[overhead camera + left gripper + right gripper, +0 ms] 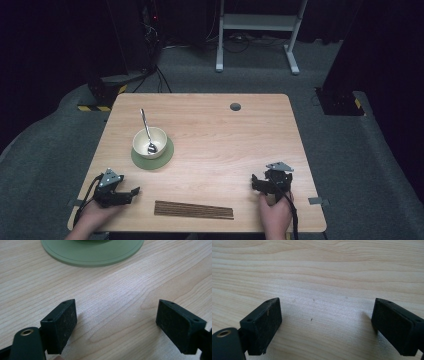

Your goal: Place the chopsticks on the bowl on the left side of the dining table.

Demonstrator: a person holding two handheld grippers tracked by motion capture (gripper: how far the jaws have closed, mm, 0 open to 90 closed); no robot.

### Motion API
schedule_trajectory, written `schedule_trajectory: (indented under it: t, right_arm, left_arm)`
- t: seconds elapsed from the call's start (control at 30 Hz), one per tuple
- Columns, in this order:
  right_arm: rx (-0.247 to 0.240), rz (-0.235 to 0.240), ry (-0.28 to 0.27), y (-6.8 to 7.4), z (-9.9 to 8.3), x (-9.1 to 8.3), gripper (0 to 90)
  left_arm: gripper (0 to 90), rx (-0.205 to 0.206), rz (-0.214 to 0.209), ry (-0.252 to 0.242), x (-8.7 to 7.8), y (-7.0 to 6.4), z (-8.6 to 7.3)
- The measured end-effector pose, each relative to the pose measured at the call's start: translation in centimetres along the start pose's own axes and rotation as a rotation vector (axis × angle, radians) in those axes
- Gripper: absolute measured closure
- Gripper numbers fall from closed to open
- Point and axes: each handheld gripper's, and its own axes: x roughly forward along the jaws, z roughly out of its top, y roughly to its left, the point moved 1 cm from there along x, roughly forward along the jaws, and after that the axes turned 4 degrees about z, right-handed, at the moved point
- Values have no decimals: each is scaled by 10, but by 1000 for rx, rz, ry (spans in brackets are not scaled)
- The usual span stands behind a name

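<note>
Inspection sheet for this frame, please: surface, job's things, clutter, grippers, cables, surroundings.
Surface: wooden table, bare grain, grommet hole near far edge.
Job's things: bundle of chopsticks flat at near edge between the hands; bowl with spoon on green coaster.
Clutter: nothing seen.
Grippers: left gripper and right gripper both open, holding nothing.
Cables: one trails from each gripper; more on the floor behind.
Surroundings: grey carpet, white stand frame, dark walls.

Spoon [146,131] in bowl [149,142] on table [225,145]
</note>
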Motion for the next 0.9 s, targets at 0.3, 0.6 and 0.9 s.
schedule_trajectory:
  t: [0.3,0.6,0.9]
  right_arm:
    - [0,0,0,0,0,0,92]
    - [16,-10,-1,3,-4,-4,93]
    - [9,0,-1,2,-5,-5,94]
  left_arm:
    - [151,7,-5,11,2,0,2]
    - [145,14,-5,28,2,0,4]
    - [148,9,-5,33,0,-5,5]
